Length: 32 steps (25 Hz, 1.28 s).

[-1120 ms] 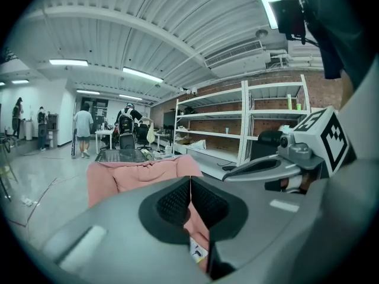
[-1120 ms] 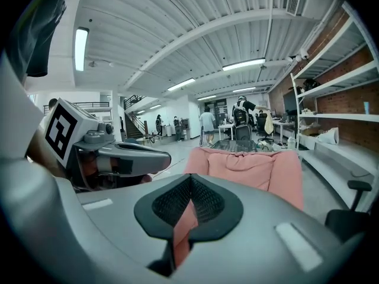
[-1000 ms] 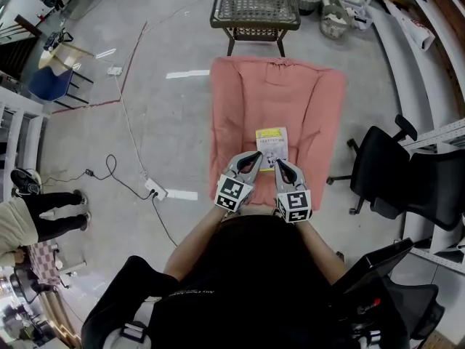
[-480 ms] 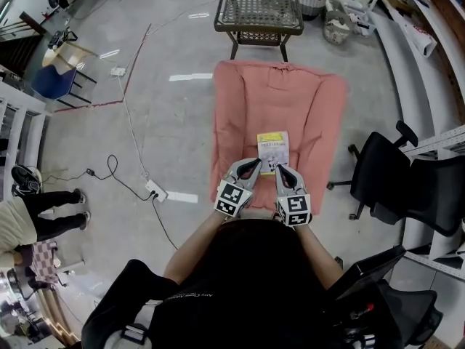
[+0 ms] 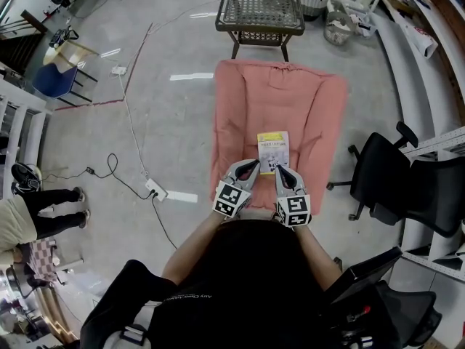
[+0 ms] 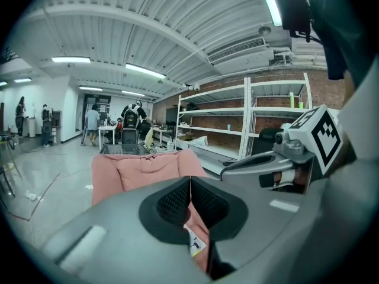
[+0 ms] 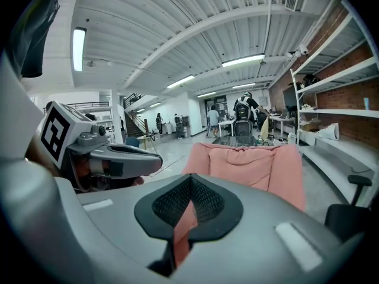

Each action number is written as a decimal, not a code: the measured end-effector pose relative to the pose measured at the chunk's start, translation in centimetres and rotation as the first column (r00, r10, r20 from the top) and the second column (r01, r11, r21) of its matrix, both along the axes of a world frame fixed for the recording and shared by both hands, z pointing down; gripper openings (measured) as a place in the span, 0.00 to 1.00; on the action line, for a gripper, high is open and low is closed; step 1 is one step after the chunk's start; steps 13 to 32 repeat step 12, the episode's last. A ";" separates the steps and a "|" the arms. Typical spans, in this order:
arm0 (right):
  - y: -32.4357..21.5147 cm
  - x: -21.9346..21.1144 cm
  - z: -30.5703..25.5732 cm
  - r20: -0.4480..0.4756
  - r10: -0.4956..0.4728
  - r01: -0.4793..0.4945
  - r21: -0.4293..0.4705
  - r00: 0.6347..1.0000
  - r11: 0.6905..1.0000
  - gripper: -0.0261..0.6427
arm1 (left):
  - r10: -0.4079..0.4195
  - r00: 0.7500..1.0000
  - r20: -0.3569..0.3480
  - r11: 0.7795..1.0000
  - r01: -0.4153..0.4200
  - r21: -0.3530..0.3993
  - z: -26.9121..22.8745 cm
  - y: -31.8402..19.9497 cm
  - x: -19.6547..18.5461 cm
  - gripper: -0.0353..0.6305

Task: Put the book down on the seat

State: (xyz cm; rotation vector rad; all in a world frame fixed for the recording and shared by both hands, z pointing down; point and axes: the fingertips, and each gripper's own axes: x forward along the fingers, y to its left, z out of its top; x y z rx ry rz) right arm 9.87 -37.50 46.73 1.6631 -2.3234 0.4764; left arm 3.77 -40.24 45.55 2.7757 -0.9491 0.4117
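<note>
A thin book (image 5: 273, 150) with a yellow and white cover lies flat on the pink cushioned seat (image 5: 243, 111), near its front edge. A corner of the book (image 6: 195, 242) shows below the left jaws. Both grippers hang side by side just in front of the book, close to the person's chest. My left gripper (image 5: 252, 166) is shut with nothing in it. My right gripper (image 5: 280, 170) is shut and empty too. Neither one touches the book. The seat (image 7: 249, 164) fills the middle of the right gripper view.
A wicker side table (image 5: 259, 9) stands beyond the seat. A black office chair (image 5: 392, 169) is at the right, a power strip (image 5: 155, 190) with cables on the floor at the left. A person's legs (image 5: 47, 213) show at the far left. Metal shelving (image 6: 237, 123) lines one wall.
Both grippers have drawn back a little toward the person, away from the book. The book stays where it lies on the seat.
</note>
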 end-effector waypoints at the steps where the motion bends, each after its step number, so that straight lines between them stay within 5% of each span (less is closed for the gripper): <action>1: 0.1 0.0 0.0 0.001 -0.001 0.001 -0.001 1.000 1.000 0.05 | 0.003 1.000 0.002 1.000 -0.003 -0.001 0.1 0.1 0.0 0.06; 32: 1.4 -0.5 0.6 0.017 -0.038 0.039 -0.021 0.999 0.999 0.05 | 0.036 0.999 0.032 0.999 -0.035 -0.025 1.0 2.0 1.0 0.06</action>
